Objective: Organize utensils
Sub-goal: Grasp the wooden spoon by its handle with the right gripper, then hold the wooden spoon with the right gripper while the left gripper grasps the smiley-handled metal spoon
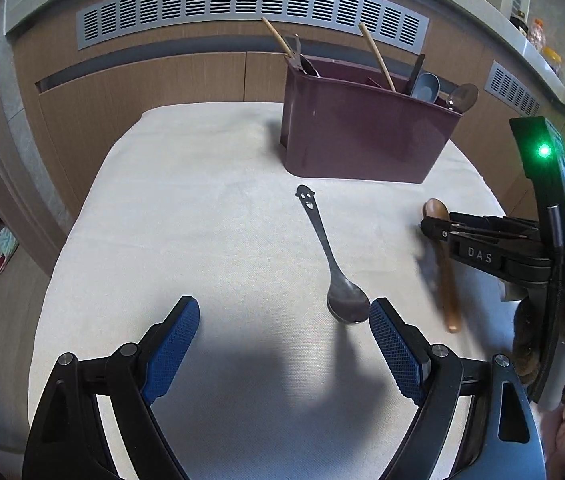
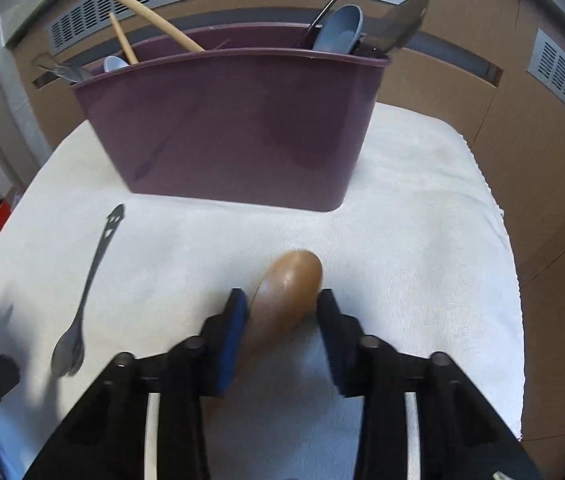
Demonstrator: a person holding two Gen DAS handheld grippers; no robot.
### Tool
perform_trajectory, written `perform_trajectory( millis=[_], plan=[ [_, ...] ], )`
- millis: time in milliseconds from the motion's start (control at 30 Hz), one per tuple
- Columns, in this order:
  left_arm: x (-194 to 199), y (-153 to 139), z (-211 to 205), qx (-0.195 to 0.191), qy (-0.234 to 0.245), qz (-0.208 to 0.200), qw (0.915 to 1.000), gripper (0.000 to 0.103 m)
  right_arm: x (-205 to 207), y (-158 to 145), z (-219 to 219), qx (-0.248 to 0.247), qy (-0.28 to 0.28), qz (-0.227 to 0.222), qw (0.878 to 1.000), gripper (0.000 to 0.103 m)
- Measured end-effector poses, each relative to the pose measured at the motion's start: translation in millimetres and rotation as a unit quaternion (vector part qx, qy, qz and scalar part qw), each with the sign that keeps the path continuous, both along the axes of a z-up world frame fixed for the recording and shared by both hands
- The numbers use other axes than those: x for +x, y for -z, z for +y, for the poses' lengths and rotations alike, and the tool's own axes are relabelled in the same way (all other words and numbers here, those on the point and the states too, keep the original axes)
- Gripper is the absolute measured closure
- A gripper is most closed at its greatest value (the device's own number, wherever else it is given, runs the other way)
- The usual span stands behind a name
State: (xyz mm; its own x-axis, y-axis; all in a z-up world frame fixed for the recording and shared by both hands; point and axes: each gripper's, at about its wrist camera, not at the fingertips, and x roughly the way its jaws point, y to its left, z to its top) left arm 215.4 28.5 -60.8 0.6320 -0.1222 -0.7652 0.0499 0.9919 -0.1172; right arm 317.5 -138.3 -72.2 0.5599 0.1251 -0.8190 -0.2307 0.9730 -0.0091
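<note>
A brown wooden spoon [image 2: 286,292] lies on the white cloth [image 2: 422,240]. My right gripper [image 2: 282,304] straddles its bowl with the blue pads close on either side; whether they press on it is unclear. It also shows in the left wrist view [image 1: 434,228] over the wooden spoon [image 1: 448,280]. A metal spoon [image 1: 332,268] with a smiley-face handle lies mid-cloth, also seen in the right wrist view [image 2: 82,300]. My left gripper [image 1: 282,324] is open and empty, its right pad beside the metal spoon's bowl. A maroon utensil holder [image 1: 362,132] stands behind, also in the right wrist view [image 2: 234,128].
The holder contains chopsticks [image 2: 154,20], a blue-grey spoon [image 2: 340,30], a dark spoon [image 2: 402,24] and other utensils. Wooden cabinets with vent grilles [image 1: 242,4] stand behind the table. A counter with bottles [image 1: 538,36] is at the far right. The cloth's edges drop off left and right.
</note>
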Motion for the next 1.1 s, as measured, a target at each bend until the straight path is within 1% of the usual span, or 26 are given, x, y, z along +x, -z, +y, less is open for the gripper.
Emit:
perform_trajectory(
  millis=[167, 400, 600, 667, 733, 767, 833, 867, 933, 1100],
  plan=[
    [-2.1, -1.7, -6.7, 0.006, 0.01, 0.003, 0.9999, 0.016, -22.9, -9.1, -16.8, 0.011, 0.001, -0.009, 1.0, 0.076],
    [-3.9, 2.9, -21.5, 0.012, 0.023, 0.014, 0.9996, 0.016, -55.7, -18.0, -57.0, 0.04, 0.008, -0.014, 0.999, 0.076],
    [-5.9, 5.9, -30.0, 0.005, 0.022, 0.01, 0.9997, 0.016, -75.9, -10.7, -78.3, 0.049, 0.024, -0.018, 0.998, 0.076],
    [-6.8, 5.5, -33.9, 0.0, 0.03, 0.005, 0.9995, 0.021, -80.9, -5.2, -81.4, 0.058, 0.025, -0.012, 0.998, 0.076],
    [-4.7, 6.8, -37.7, -0.001, 0.036, 0.008, 0.9993, 0.031, -84.9, -1.4, -86.8, 0.066, 0.026, -0.009, 0.997, 0.076],
    [-3.1, 7.9, -38.6, -0.001, 0.034, 0.012, 0.9993, 0.033, -86.9, -1.1, -86.8, 0.068, 0.027, -0.01, 0.997, 0.076],
    [2.5, 11.8, -40.0, 0.002, 0.027, 0.021, 0.9994, 0.043, -89.3, -1.0, -88.1, 0.071, 0.03, -0.017, 0.997, 0.076],
    [6.2, 14.8, -40.5, 0.003, 0.022, 0.029, 0.9993, 0.045, -89.7, -0.9, -88.9, 0.073, 0.031, -0.02, 0.997, 0.076],
    [10.5, 20.0, -40.6, -0.002, 0.015, 0.042, 0.999, 0.052, -90.4, -0.2, -89.9, 0.077, 0.03, -0.021, 0.996, 0.076],
    [17.1, 21.3, -47.1, 0.007, 0.014, 0.045, 0.9989, 0.052, -91.6, 1.6, -91.6, 0.08, 0.028, -0.022, 0.996, 0.076]
  ],
)
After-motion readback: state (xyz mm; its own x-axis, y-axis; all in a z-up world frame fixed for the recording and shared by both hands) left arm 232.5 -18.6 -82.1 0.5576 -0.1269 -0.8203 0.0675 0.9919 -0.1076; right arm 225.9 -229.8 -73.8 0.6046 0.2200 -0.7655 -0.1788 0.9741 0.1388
